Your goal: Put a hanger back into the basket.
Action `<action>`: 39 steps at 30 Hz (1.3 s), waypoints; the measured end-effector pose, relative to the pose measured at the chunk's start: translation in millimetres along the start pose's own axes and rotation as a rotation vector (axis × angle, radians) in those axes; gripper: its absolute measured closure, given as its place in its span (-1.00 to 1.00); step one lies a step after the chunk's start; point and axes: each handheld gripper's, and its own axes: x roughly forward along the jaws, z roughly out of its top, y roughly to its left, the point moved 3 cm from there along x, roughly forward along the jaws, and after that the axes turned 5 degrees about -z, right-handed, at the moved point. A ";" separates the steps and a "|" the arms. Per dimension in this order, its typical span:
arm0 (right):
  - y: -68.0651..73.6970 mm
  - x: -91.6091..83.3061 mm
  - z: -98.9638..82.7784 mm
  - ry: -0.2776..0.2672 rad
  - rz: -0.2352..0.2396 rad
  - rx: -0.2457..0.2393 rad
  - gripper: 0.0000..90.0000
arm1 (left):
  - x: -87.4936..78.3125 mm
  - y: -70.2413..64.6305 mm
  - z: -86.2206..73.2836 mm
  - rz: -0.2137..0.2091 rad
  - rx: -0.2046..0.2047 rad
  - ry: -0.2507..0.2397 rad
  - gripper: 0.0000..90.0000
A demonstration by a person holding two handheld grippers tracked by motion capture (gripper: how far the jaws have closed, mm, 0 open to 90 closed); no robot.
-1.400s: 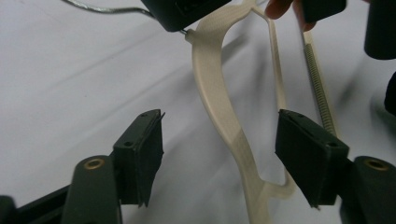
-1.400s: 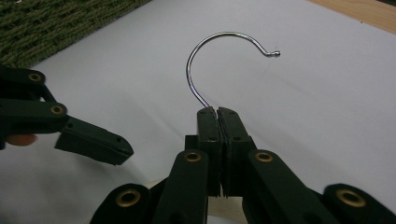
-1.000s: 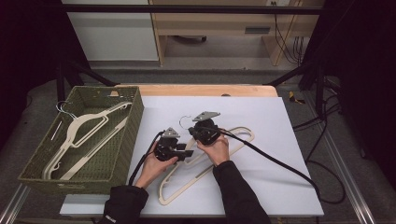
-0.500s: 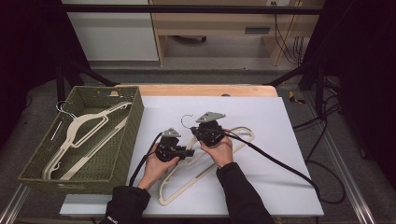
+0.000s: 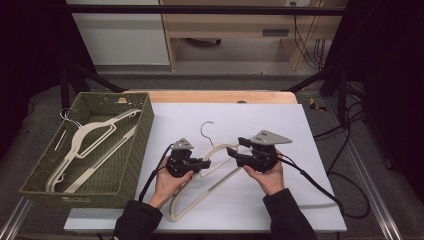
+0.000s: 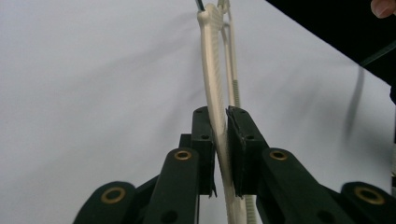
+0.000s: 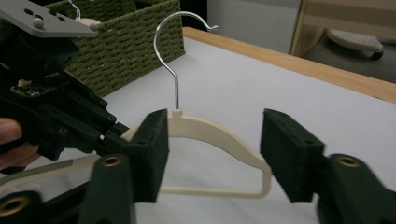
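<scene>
A cream plastic hanger (image 5: 218, 148) with a metal hook (image 5: 205, 129) lies partly lifted on the white table top (image 5: 260, 120). My left gripper (image 5: 204, 163) is shut on one of its arms. In the left gripper view the pads (image 6: 205, 140) press on the cream arm (image 6: 212, 70), the jaws having just closed on it. My right gripper (image 5: 231, 151) stands open to the right of the hanger's neck, its jaws having just opened. In the right gripper view the hanger (image 7: 210, 130) and its hook (image 7: 175, 46) lie beyond the wide-apart pads (image 7: 289, 154), untouched.
A green woven basket (image 5: 142, 130) stands at the left of the table with more cream hangers (image 5: 87, 135) in it. It also appears behind the other gripper (image 7: 56, 116) as the basket (image 7: 130, 32). A wooden edge (image 5: 220, 96) runs along the far side. Cables trail off to the right.
The right gripper let go of the hanger near its neck, opened and drew back to the right. The left gripper closed on the hanger's arm and rose slightly.
</scene>
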 end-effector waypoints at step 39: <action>-39.7 -63.4 -46.0 -0.043 -0.061 0.047 -0.91 | -127.5 -42.1 38.5 0.040 0.226 -0.108 0.89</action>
